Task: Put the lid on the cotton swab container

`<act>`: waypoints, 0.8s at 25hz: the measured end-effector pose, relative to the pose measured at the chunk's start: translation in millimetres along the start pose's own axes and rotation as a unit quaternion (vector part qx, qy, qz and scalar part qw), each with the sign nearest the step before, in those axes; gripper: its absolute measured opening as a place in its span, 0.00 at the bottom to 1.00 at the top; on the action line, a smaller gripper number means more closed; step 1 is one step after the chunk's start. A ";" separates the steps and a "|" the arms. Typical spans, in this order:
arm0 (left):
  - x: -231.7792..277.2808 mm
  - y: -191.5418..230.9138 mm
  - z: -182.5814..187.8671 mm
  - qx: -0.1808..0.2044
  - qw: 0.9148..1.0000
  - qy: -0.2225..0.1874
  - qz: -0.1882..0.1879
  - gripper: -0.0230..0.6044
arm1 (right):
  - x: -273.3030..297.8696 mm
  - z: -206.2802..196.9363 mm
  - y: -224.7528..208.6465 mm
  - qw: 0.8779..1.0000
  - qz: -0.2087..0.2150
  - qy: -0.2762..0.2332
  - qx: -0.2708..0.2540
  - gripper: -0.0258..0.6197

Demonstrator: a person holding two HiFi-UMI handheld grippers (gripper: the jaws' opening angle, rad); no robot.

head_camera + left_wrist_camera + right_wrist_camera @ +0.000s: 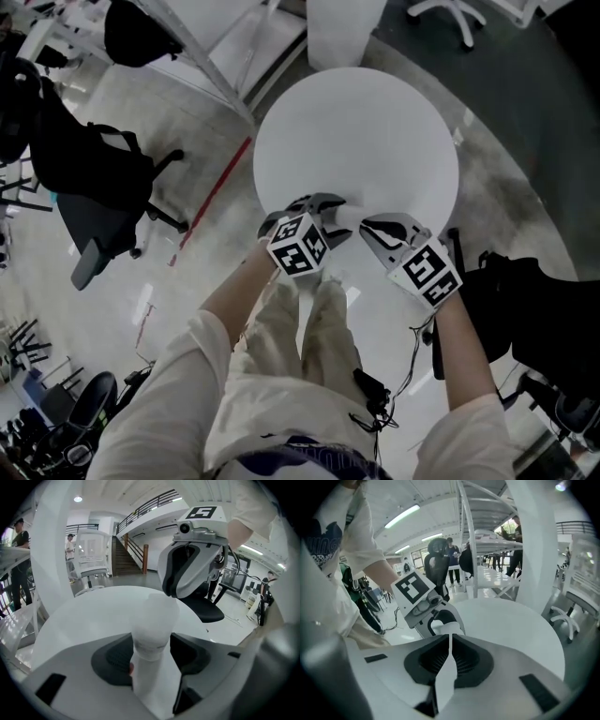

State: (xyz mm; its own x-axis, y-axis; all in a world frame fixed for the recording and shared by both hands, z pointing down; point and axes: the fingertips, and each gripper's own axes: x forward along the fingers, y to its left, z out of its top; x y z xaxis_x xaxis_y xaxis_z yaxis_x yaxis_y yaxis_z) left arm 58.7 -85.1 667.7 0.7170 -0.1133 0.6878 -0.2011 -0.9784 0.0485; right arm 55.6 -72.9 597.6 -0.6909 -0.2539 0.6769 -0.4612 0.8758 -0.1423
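Observation:
The cotton swab container [151, 639] is a small white cylinder with a wider translucent cap on top. My left gripper [150, 657] is shut on its lower body and holds it upright over the near edge of the round white table [375, 131]. In the head view the container [348, 217] shows between the two grippers. My right gripper [450, 656] is just right of it, jaws closed to a thin slit with nothing visible between them. From the right gripper view the container [449, 629] sits in the left gripper's jaws just ahead. The head view shows the left gripper [328, 208] and right gripper [368, 226] close together.
Black office chairs stand on the left [94, 187] and right [525, 309] of the table. A red line [211, 202] runs across the floor. A white chair [91, 566] and a metal rack [473, 545] stand beyond the table, with people farther back.

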 end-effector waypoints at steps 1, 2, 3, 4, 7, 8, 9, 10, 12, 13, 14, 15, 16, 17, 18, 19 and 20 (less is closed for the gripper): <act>0.0 0.0 0.0 0.000 1.000 -0.001 0.000 0.42 | -1.8 2.2 -0.8 1.000 -0.003 -0.020 0.013 0.09; -0.2 0.0 -0.2 0.000 1.000 -0.003 0.000 0.42 | -3.8 3.9 -2.1 0.999 -0.007 -0.038 0.028 0.09; -0.9 0.1 -0.5 -0.001 1.000 -0.004 0.001 0.42 | -5.7 5.2 -4.0 0.997 -0.012 -0.056 0.043 0.09; -2.1 0.5 -1.1 -0.002 1.000 -0.005 0.002 0.43 | -7.9 6.3 -6.6 0.995 -0.019 -0.073 0.060 0.09; -8.2 3.5 -3.2 -0.008 1.000 -0.010 0.009 0.45 | -17.1 8.7 -18.0 0.986 -0.053 -0.112 0.109 0.10; -11.0 4.6 -3.8 -0.012 1.000 -0.011 0.012 0.45 | -21.3 9.0 -22.5 0.982 -0.068 -0.122 0.125 0.10; -14.4 5.4 -4.5 -0.015 1.000 -0.012 0.015 0.46 | -26.0 8.8 -27.2 0.978 -0.085 -0.131 0.141 0.10; -18.6 5.7 -5.3 -0.018 1.000 -0.013 0.018 0.46 | -31.2 8.4 -31.8 0.972 -0.103 -0.141 0.158 0.10; -29.3 4.5 -5.8 -0.019 0.999 -0.015 0.026 0.46 | -44.0 7.4 -40.6 0.956 -0.144 -0.165 0.197 0.10; -35.7 3.3 -4.8 -0.021 0.999 -0.018 0.030 0.46 | -51.9 6.9 -44.6 0.944 -0.165 -0.181 0.220 0.10; -43.1 2.0 -3.0 -0.026 0.999 -0.024 0.034 0.46 | -60.4 6.4 -47.7 0.932 -0.184 -0.198 0.242 0.10; -51.7 0.8 -0.6 -0.033 0.998 -0.031 0.040 0.46 | -69.1 6.1 -49.9 0.919 -0.201 -0.216 0.263 0.10; -61.4 0.0 2.5 -0.040 0.997 -0.039 0.048 0.46 | -78.1 6.4 -51.1 0.906 -0.215 -0.231 0.281 0.10; -72.1 -0.2 6.6 -0.047 0.996 -0.049 0.058 0.46 | -87.2 7.6 -51.7 0.895 -0.228 -0.245 0.294 0.10; -83.7 0.0 12.0 -0.054 0.994 -0.060 0.069 0.46 | -96.4 9.8 -51.8 0.886 -0.240 -0.256 0.302 0.10; -96.2 0.2 18.9 -0.061 0.992 -0.073 0.080 0.46 | -105.6 13.0 -51.2 0.879 -0.251 -0.266 0.307 0.11; -109.8 0.3 26.9 -0.070 0.989 -0.088 0.093 0.46 | -114.7 17.2 -50.0 0.873 -0.261 -0.273 0.308 0.11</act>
State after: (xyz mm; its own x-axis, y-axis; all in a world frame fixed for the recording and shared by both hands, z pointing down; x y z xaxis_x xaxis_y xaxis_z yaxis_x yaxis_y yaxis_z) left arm -2.0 -77.6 572.7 0.7614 -0.3289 0.5586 -0.4217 -0.9058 0.0415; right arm 148.3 -94.7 514.7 -0.3821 -0.8578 0.3438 -0.8881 0.2380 -0.3931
